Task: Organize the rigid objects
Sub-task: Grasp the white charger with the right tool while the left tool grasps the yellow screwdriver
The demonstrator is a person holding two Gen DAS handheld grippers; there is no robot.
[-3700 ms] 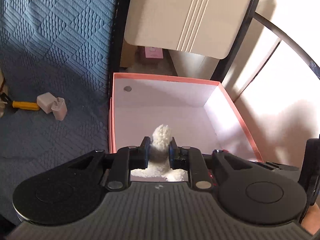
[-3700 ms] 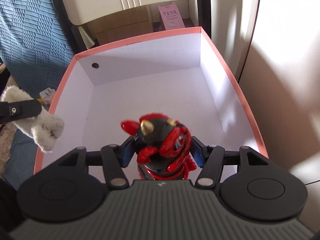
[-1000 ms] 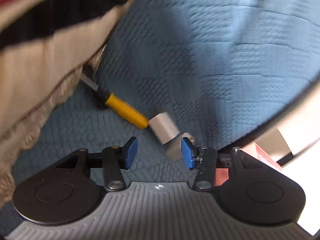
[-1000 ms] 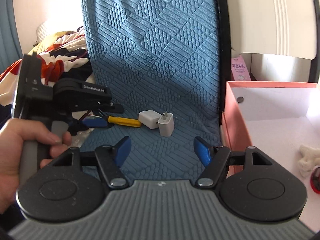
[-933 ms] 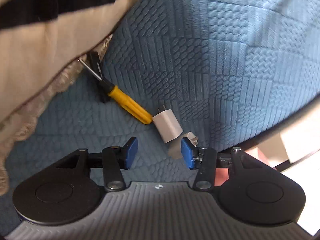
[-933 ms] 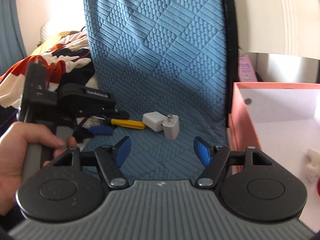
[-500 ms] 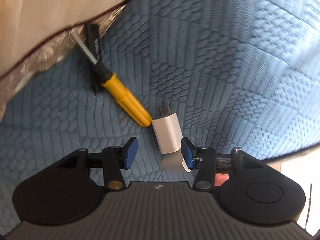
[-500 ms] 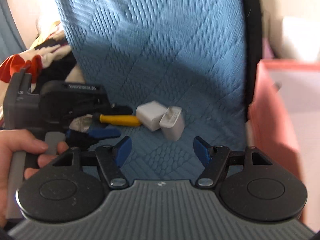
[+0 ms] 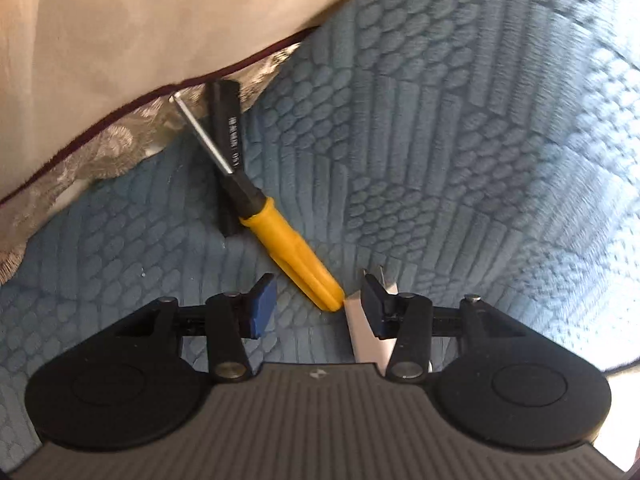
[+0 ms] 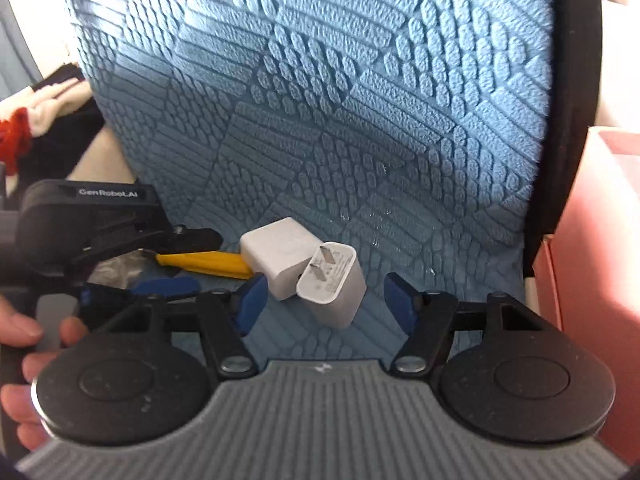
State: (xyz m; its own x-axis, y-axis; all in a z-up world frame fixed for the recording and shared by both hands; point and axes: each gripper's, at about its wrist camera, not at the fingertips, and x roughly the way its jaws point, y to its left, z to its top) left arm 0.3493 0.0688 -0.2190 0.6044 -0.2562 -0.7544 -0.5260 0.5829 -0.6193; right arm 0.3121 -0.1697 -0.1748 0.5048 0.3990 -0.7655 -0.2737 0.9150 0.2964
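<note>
A yellow-handled screwdriver lies on the blue quilted cover, its shaft across a black bar. My left gripper is open just over the handle's end, and a white charger shows beside its right finger. In the right wrist view two white chargers touch: a square one and one with its prongs up. The pronged one lies between the jaws of my right gripper, which are closing without the pads touching it. The left gripper straddles the screwdriver there.
Cream fabric with a lace edge overhangs the screwdriver's tip. A pink box stands past the black frame on the right. A hand holds the left gripper's handle. Clothes lie at far left.
Both grippers have come down and closer to the cover. The screwdriver's handle end now sits between the left jaws, and the pronged charger between the right jaws, which have narrowed.
</note>
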